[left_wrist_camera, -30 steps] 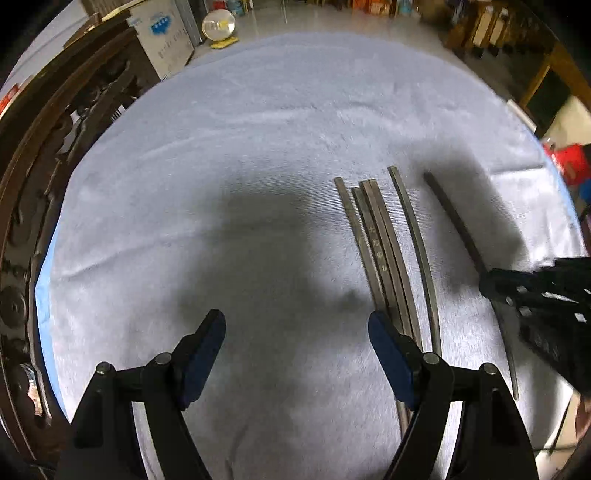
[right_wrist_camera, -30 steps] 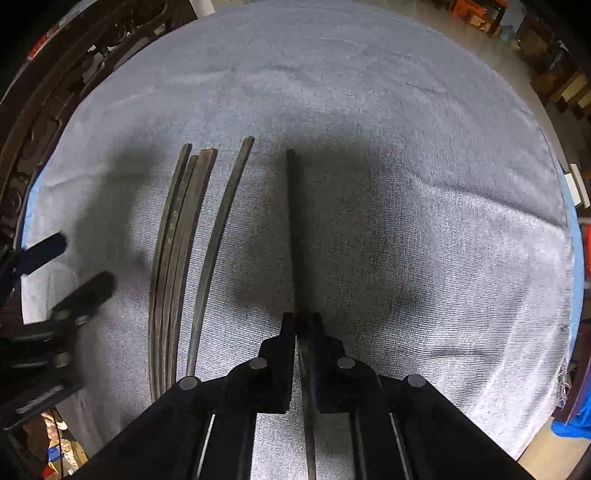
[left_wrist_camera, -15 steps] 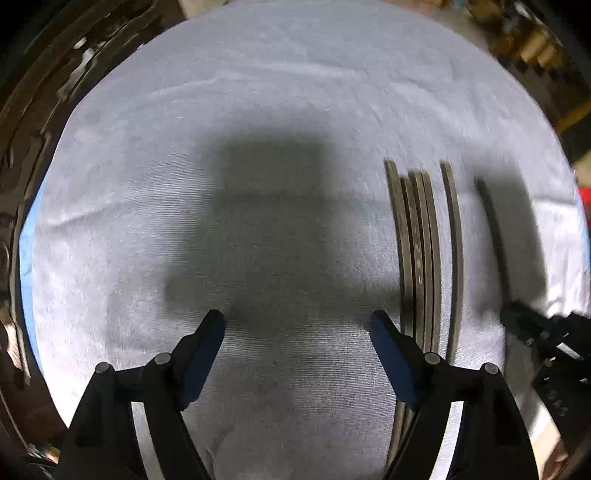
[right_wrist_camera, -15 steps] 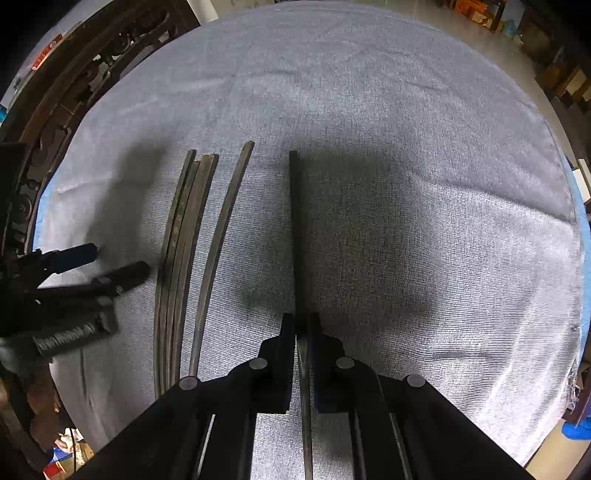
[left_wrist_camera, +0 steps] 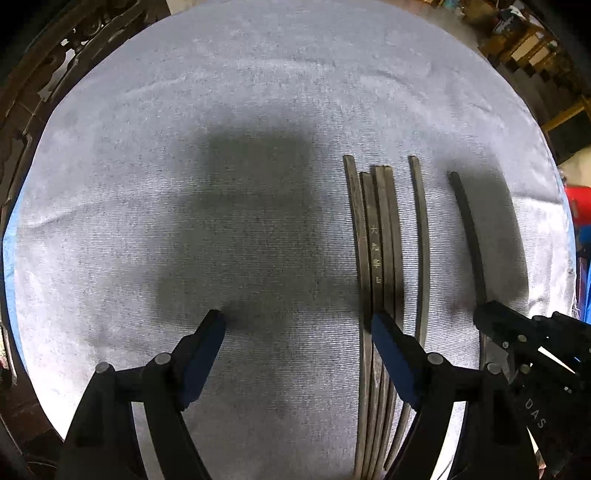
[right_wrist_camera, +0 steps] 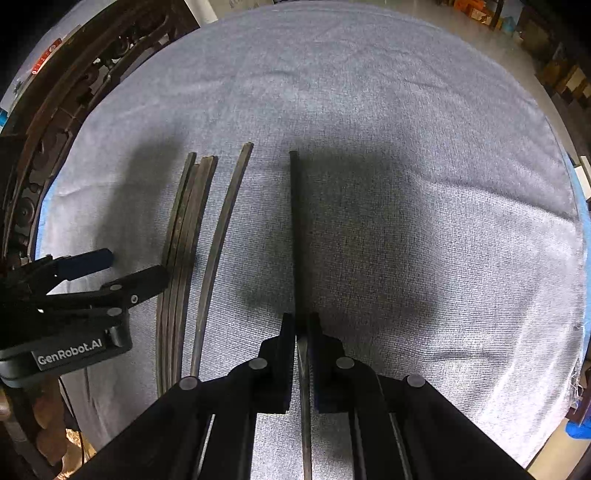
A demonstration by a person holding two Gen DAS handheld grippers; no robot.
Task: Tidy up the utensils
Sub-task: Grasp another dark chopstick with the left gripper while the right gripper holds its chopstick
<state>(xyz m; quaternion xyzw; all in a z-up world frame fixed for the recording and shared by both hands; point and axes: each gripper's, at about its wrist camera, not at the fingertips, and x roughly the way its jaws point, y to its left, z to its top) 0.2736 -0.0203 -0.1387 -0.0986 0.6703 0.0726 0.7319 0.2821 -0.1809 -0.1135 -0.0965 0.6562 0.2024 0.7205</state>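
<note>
Several dark chopsticks lie side by side on a grey-blue cloth (left_wrist_camera: 258, 110). A tight bundle (left_wrist_camera: 380, 236) lies left, also in the right wrist view (right_wrist_camera: 184, 229). One loose chopstick (left_wrist_camera: 421, 240) lies beside it (right_wrist_camera: 221, 229). My right gripper (right_wrist_camera: 302, 325) is shut on a single chopstick (right_wrist_camera: 295, 229), which lies along the cloth apart from the rest (left_wrist_camera: 467, 229). My left gripper (left_wrist_camera: 297, 328) is open and empty, its right finger over the bundle. It shows at the left of the right wrist view (right_wrist_camera: 129, 269).
The cloth (right_wrist_camera: 406, 129) covers a round table with a carved dark wooden rim (right_wrist_camera: 55, 122) at the left. Furniture and boxes (left_wrist_camera: 524, 33) stand beyond the far right edge. A red object (left_wrist_camera: 578, 206) sits off the right edge.
My left gripper has moved forward and rightward over the cloth, nearer the bundle. My right gripper stays shut on the single chopstick, which has hardly moved.
</note>
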